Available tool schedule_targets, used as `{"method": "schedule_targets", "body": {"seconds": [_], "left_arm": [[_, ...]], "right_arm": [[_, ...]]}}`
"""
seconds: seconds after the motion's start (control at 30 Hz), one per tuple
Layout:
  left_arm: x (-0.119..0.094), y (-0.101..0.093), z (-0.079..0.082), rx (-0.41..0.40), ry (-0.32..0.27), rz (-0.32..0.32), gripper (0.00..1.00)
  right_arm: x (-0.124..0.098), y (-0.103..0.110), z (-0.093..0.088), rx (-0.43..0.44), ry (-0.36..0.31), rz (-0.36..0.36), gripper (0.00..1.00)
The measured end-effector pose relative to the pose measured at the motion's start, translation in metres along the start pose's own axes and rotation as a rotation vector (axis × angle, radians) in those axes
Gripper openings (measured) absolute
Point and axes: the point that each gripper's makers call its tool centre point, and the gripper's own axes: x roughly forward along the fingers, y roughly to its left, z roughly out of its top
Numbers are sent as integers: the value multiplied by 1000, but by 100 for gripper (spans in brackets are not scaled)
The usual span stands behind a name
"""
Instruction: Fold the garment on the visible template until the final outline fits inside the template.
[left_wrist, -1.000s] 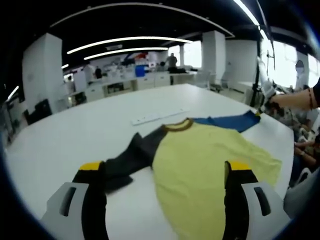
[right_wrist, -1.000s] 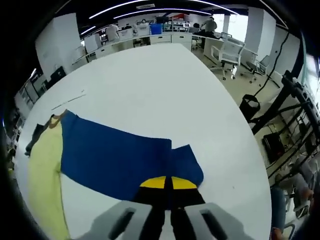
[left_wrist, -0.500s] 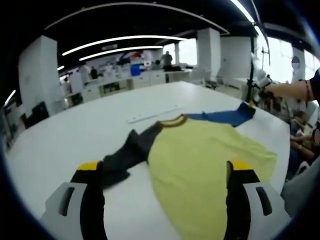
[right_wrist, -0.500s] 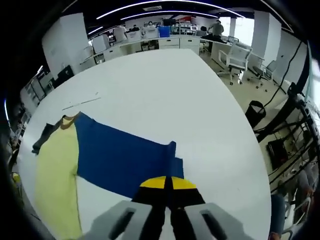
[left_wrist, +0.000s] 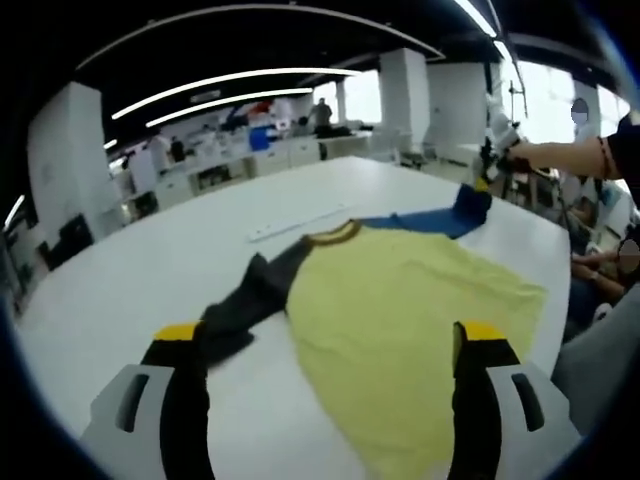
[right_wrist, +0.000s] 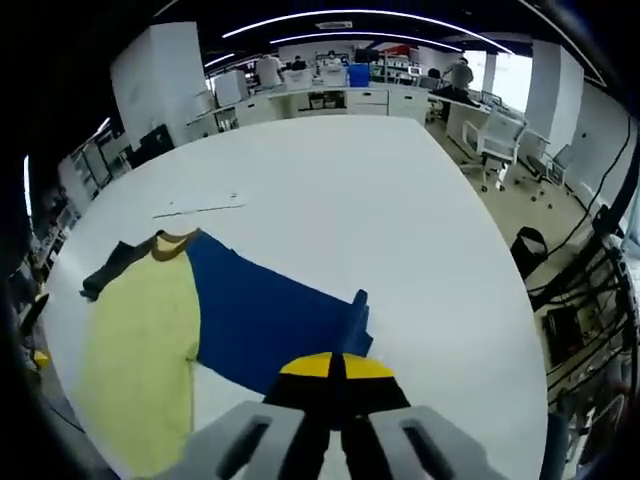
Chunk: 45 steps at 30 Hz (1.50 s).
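Note:
A shirt lies flat on the white table (left_wrist: 110, 270): yellow body (left_wrist: 400, 300), brown collar (left_wrist: 333, 234), dark grey sleeve (left_wrist: 250, 300), blue sleeve (left_wrist: 430, 222). My left gripper (left_wrist: 330, 335) hovers open over the shirt's near part, one fingertip by the grey sleeve's end, the other over the yellow hem. In the right gripper view my right gripper (right_wrist: 335, 368) is shut on the end of the blue sleeve (right_wrist: 270, 315), whose tip stands up in a fold. The yellow body (right_wrist: 140, 350) and grey sleeve (right_wrist: 112, 268) lie beyond it. That right gripper (left_wrist: 492, 150) shows far right in the left gripper view, held off the table.
A thin white strip (left_wrist: 300, 222) lies on the table past the collar, seen also as a thin white strip (right_wrist: 195, 208). The table's rounded edge (right_wrist: 500, 300) runs close on the right, with office chairs (right_wrist: 495, 130) and stands beyond. A person's arm (left_wrist: 565, 155) reaches in.
My right gripper has lifted the blue sleeve's end and carried it toward the yellow body, so the sleeve looks shorter and its tip stands up. The left gripper stays open.

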Motion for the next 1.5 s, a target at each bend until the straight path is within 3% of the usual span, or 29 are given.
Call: {"method": "schedule_targets", "body": {"seconds": [0.57, 1.0, 1.5], "left_arm": [[-21, -7, 0, 19, 1, -31, 99], [-29, -3, -5, -3, -4, -3, 99], [-32, -2, -14, -7, 23, 4, 99]], "right_arm": [[0, 67, 30, -116, -40, 82, 0], [4, 122, 56, -150, -79, 171, 0], [8, 160, 70, -183, -93, 228, 0]]}}
